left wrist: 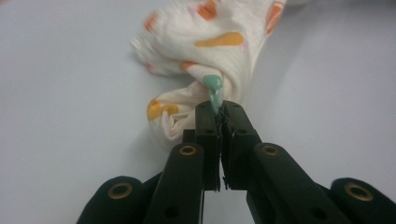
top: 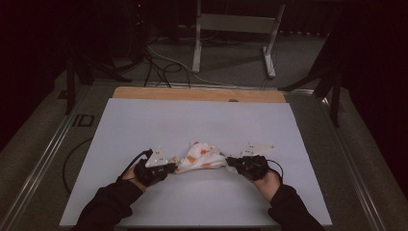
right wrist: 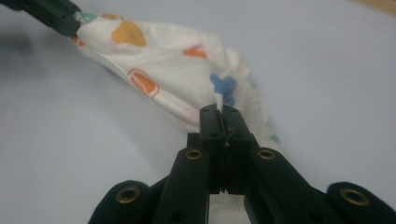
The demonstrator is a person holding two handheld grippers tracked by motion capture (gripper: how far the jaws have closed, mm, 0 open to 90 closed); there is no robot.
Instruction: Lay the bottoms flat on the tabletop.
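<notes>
A small white cloth [top: 201, 157] with orange, green and blue prints lies bunched on the white table top [top: 192, 120], stretched between my two grippers. At the cloth's left end my left gripper [top: 172, 167] is shut on a corner; in the left gripper view the cloth [left wrist: 205, 51] is pinched between the closed jaws of that gripper [left wrist: 219, 109]. My right gripper [top: 230, 162] is shut on the right end; in the right gripper view its own jaws [right wrist: 219, 111] clamp the cloth's [right wrist: 173, 70] edge, and the left gripper [right wrist: 70, 23] holds the far corner.
A wooden strip [top: 197, 94] borders the table's far edge. Beyond it stand a metal frame [top: 235, 33] and loose cables [top: 163, 67] on the floor. Metal rails [top: 43, 154] run along both sides of the table. Dark sleeves [top: 110, 207] enter from the bottom.
</notes>
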